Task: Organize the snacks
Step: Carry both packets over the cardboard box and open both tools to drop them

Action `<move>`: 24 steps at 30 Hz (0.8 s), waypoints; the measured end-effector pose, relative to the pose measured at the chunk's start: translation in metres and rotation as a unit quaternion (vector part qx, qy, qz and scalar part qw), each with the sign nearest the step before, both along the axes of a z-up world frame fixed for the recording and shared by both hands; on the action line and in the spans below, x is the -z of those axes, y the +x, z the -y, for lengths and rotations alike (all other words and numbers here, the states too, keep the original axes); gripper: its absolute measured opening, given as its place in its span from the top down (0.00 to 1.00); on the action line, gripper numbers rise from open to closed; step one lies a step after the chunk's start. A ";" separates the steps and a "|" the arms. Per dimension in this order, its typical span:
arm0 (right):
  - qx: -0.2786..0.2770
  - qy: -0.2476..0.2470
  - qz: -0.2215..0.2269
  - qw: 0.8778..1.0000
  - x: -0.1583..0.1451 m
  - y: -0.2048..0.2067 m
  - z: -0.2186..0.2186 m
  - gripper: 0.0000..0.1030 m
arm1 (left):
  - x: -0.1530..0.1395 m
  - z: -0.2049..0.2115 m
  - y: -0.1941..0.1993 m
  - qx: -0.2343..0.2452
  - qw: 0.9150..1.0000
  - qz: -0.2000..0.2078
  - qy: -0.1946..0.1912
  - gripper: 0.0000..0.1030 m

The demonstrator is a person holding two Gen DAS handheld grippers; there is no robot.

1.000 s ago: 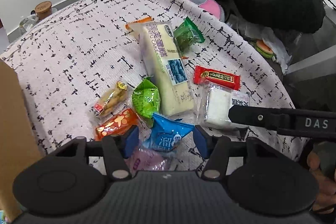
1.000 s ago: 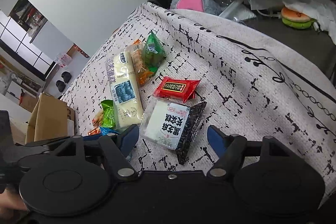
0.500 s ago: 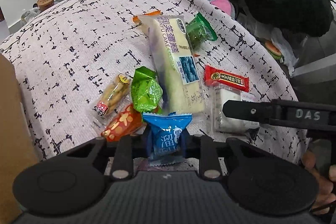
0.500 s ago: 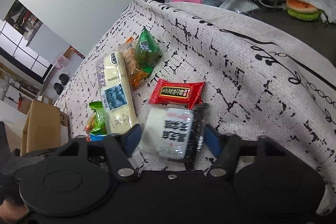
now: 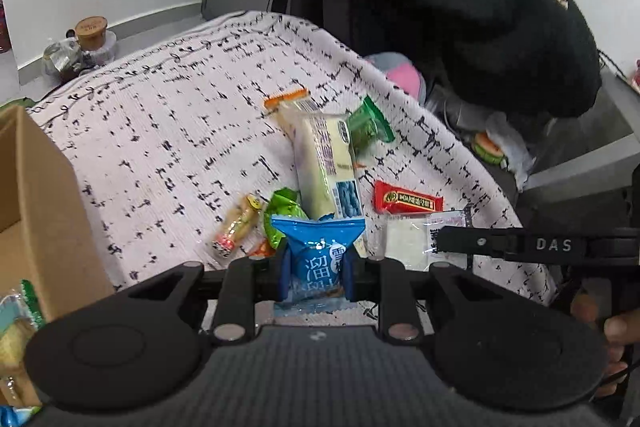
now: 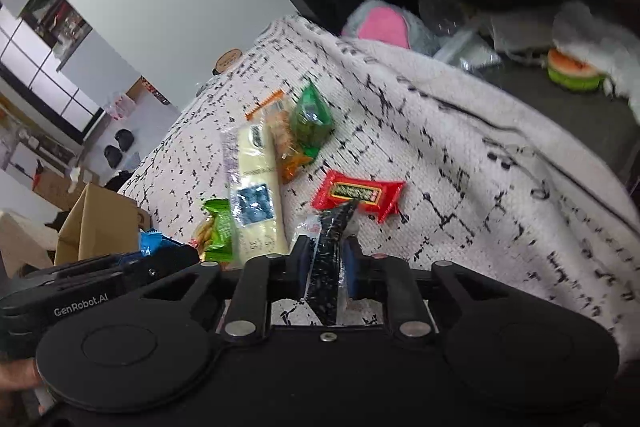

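Snack packets lie on a white cloth with black marks [image 5: 168, 155]. My left gripper [image 5: 316, 273] is shut on a blue packet [image 5: 318, 259] and holds it above the cloth. My right gripper [image 6: 326, 267] is shut on a black-and-white rice cake packet [image 6: 330, 247], held on edge; it also shows in the left wrist view [image 5: 408, 247]. On the cloth lie a long yellow cake bar [image 5: 326, 167], a red packet [image 5: 406, 203], a dark green packet [image 5: 366, 131], a light green packet [image 5: 282, 215], an orange-ended packet [image 5: 286, 99] and a small peanut packet [image 5: 236, 231].
An open cardboard box [image 5: 36, 211] with several snacks inside stands at the left, also in the right wrist view [image 6: 100, 223]. A cork-lidded jar [image 5: 92, 35] sits at the cloth's far left. A pink plush [image 6: 384, 27] and a toy burger [image 6: 574, 71] lie beyond the right edge.
My left gripper closed on the blue packet and lifted it. My right gripper closed on the rice cake packet and raised it on edge. Both views pulled back from the cloth.
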State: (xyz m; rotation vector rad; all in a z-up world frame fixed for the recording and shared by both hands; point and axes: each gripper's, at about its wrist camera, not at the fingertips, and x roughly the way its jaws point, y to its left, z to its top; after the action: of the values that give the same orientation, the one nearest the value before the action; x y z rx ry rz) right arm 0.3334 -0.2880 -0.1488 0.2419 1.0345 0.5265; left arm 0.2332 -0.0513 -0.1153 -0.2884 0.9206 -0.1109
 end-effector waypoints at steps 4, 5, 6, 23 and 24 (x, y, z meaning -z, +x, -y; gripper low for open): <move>-0.008 -0.015 0.020 1.000 -0.021 -0.008 -0.005 0.87 | -0.008 -0.009 -0.008 -0.007 1.000 0.011 -0.002 0.77; -0.009 -0.019 0.026 0.999 -0.026 -0.009 -0.006 0.87 | -0.010 -0.013 -0.012 -0.008 1.000 0.012 -0.004 0.77; -0.011 -0.024 0.032 0.999 -0.031 -0.011 -0.008 0.88 | -0.012 -0.016 -0.015 -0.009 1.000 0.014 -0.005 0.77; -0.068 -0.035 0.106 0.991 -0.098 -0.049 -0.060 0.88 | -0.067 -0.077 -0.088 -0.045 0.997 0.064 0.019 0.77; -0.072 -0.032 0.108 0.991 -0.100 -0.051 -0.064 0.88 | -0.069 -0.079 -0.093 -0.048 0.996 0.068 0.025 0.77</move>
State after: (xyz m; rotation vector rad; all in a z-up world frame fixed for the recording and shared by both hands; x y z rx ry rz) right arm 0.2828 -0.2244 -0.0484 0.0518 0.8601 0.6336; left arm 0.1400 0.0278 -0.0466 -0.2744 0.7713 -0.0173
